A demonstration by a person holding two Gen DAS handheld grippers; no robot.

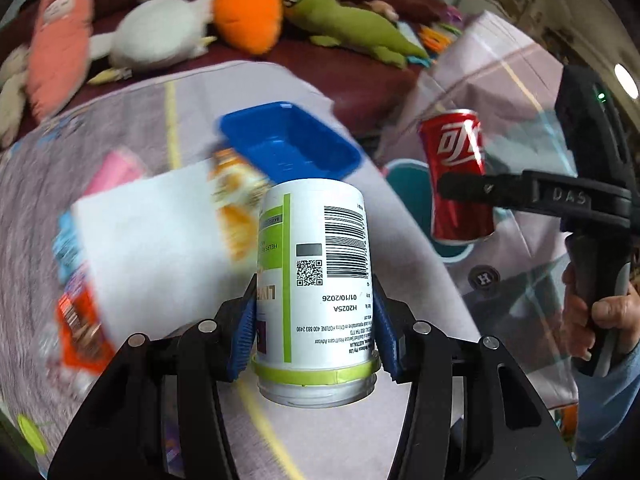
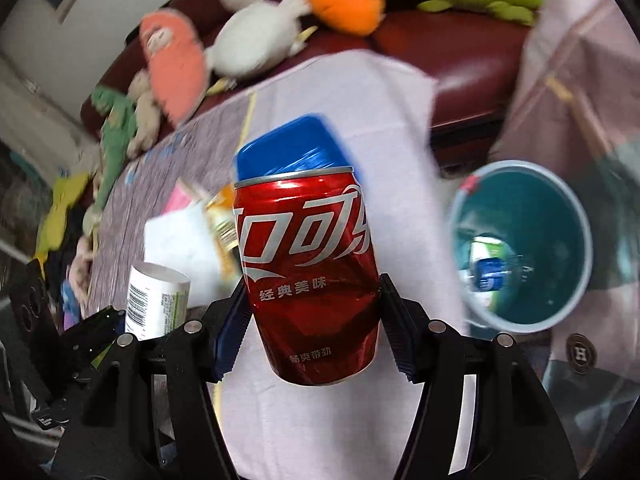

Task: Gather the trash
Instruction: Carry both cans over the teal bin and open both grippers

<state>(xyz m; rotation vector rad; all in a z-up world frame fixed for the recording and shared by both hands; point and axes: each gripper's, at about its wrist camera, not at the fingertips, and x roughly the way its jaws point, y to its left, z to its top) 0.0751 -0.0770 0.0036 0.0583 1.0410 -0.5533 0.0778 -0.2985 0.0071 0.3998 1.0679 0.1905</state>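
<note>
I hold the dented red cola can [image 2: 308, 280] clamped in my right hand-held gripper [image 2: 312, 320], lifted clear of the worktop [image 2: 360, 100] and near the teal waste bin [image 2: 520, 176], presumably for dropping. My left hand-held gripper [image 1: 316, 328] grips a white supplement bottle [image 1: 316, 272] upside down. Wrappers [image 1: 236, 196] lie beside the blue tray [image 1: 288, 140].

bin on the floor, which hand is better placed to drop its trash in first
Right, probably. The right tool holds the red can, and the teal bin shows open just beside it in its view. The left tool holds the white bottle with no bin in sight.
</note>
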